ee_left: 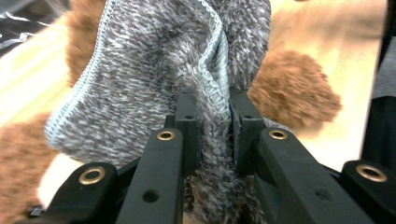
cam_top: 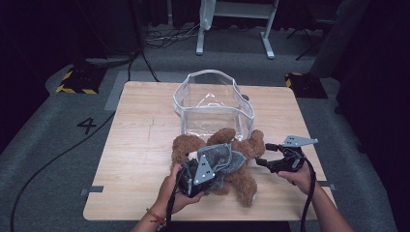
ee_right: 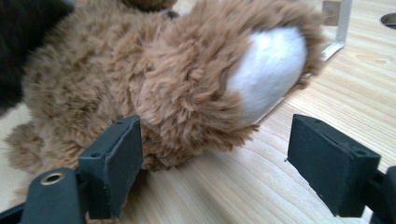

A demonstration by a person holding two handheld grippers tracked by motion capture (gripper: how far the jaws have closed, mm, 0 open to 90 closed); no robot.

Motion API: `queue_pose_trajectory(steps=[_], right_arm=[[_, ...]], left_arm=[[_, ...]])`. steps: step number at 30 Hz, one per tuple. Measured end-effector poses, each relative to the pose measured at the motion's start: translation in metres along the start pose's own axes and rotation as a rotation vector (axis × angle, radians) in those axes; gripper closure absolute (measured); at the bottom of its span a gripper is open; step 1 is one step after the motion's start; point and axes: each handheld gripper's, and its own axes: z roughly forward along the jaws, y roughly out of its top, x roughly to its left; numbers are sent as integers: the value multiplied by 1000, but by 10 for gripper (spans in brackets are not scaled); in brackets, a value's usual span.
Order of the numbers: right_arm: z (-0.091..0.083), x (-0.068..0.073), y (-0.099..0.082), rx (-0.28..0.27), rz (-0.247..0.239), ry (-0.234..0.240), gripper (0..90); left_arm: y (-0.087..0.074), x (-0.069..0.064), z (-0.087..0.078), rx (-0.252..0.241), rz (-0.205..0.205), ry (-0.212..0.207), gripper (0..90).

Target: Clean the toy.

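Here the wooden surface [cam_top: 135, 159] fills the middle of the high view, with a clear plastic bag [cam_top: 212, 104] standing open at its upper centre. Just below the bag, in the lower middle of the frame, lies the brown teddy bear [cam_top: 241, 179], and a grey knitted garment [cam_top: 227, 157] is draped partly over its body.

The left gripper [ee_left: 212, 123], at the lower centre-left of the high view, has its fingers [ee_left: 187, 121] pinched narrow on a fold of the garment's hemmed edge. The right gripper [cam_top: 263, 155], at the lower right, has its fingers spread wide and holds nothing; a white-soled paw [ee_right: 268, 77] of the bear lies between and beyond them, untouched.

Judging from this, the dressing is only begun: the garment sits bunched on the bear, not pulled around it, and the bag holds nothing visible.
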Motion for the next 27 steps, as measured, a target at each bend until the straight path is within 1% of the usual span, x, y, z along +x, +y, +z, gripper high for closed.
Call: queue_pose_trajectory(steps=[1,2,4,5,6,7,8,9,10,11,12,13,14,15,17,19,21,22,24,26,27], right_arm=[[3,0,0,4,-3,-15,178],[5,-2,0,0,1,-19,187],[8,-4,1,-3,8,-16,238],[9,-4,2,-11,4,-9,273],[10,-4,2,-14,-6,-3,344],[11,-3,4,-15,-34,7,387],[12,-1,5,-13,-52,-4,419],[13,2,7,-8,-72,-14,478],[13,3,7,-7,-88,-13,539],[13,5,7,-14,-110,-15,591],[13,8,8,-22,-135,-23,632],[11,9,8,-30,-155,-34,655],[10,11,8,-42,-171,-49,673],[6,16,9,-50,-201,-69,684],[0,24,11,-74,-258,-104,688],[-6,32,13,-100,-314,-104,691],[-10,39,14,-111,-355,-102,692],[-11,43,15,-116,-377,-101,693],[-11,50,14,-124,-421,-110,696],[-12,56,14,-131,-463,-116,697],[-12,58,14,-136,-475,-119,698]], left_arm=[[0,2,0,-7,-12,-2,772],[1,4,0,-8,-13,-1,774],[1,6,1,-16,-20,-5,776],[1,7,1,-16,-21,-6,776],[1,8,2,-18,-20,-5,776],[1,9,2,-15,-20,-9,776],[1,10,3,-21,-30,-9,776],[0,11,3,-21,-31,-9,777],[0,13,4,-24,-37,-11,777],[-1,16,4,-27,-42,-19,776],[-1,17,4,-29,-51,-17,777],[-1,18,4,-35,-55,-13,776],[0,20,3,-47,-68,-17,777],[2,21,2,-53,-73,-17,777],[7,22,-1,-71,-74,-4,776],[15,23,-3,-93,-73,-2,776],[24,23,-4,-111,-77,8,774],[30,23,-2,-120,-77,-1,774],[41,22,3,-127,-73,5,770],[50,19,11,-127,-63,-7,769],[55,17,17,-126,-58,-7,767]])
